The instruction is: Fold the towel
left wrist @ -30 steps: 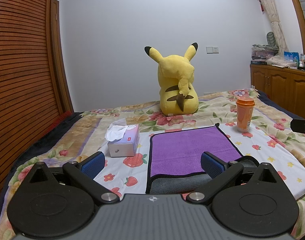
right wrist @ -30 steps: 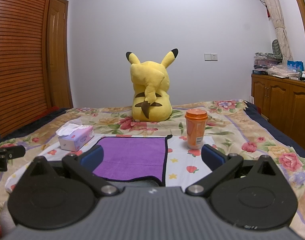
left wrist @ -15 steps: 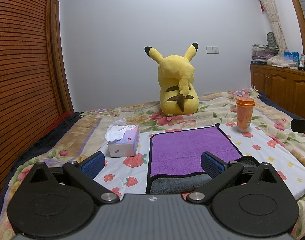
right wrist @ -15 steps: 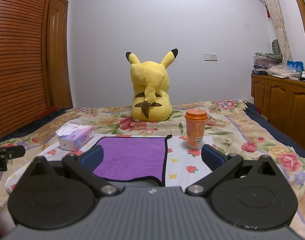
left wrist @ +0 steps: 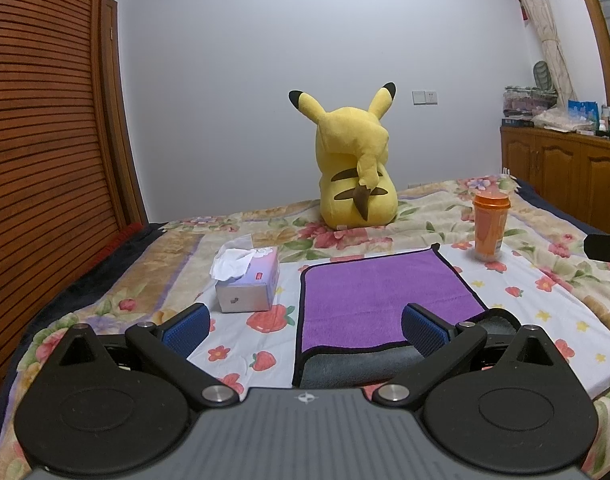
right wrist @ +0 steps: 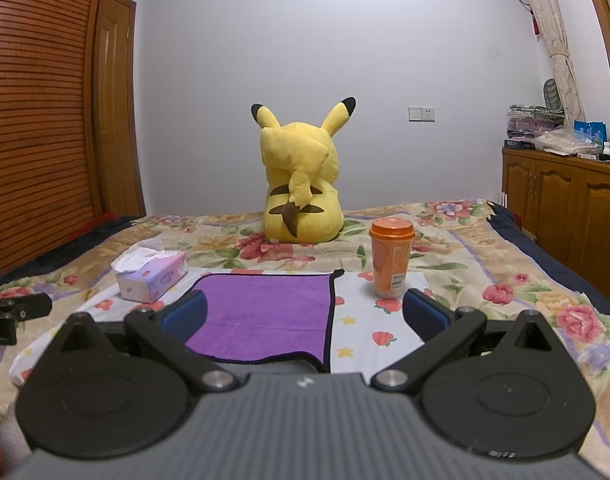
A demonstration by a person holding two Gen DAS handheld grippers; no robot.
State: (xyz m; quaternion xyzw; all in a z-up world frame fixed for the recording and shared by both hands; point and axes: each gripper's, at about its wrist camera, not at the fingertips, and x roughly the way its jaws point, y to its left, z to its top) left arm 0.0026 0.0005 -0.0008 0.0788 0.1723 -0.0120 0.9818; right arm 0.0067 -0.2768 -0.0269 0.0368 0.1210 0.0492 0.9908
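Observation:
A purple towel (left wrist: 381, 296) with black trim lies on the bed, folded over so a grey underside strip (left wrist: 357, 368) shows at its near edge. It also shows in the right wrist view (right wrist: 265, 312). My left gripper (left wrist: 305, 330) is open and empty, hovering just before the towel's near left corner. My right gripper (right wrist: 305, 314) is open and empty, before the towel's near right corner. Neither touches the towel.
A tissue box (left wrist: 247, 280) stands left of the towel. An orange lidded cup (left wrist: 490, 226) stands at its far right corner. A yellow plush toy (left wrist: 355, 172) sits behind. The floral bedspread (left wrist: 545, 280) surrounds all. A wooden cabinet (left wrist: 565, 176) stands right.

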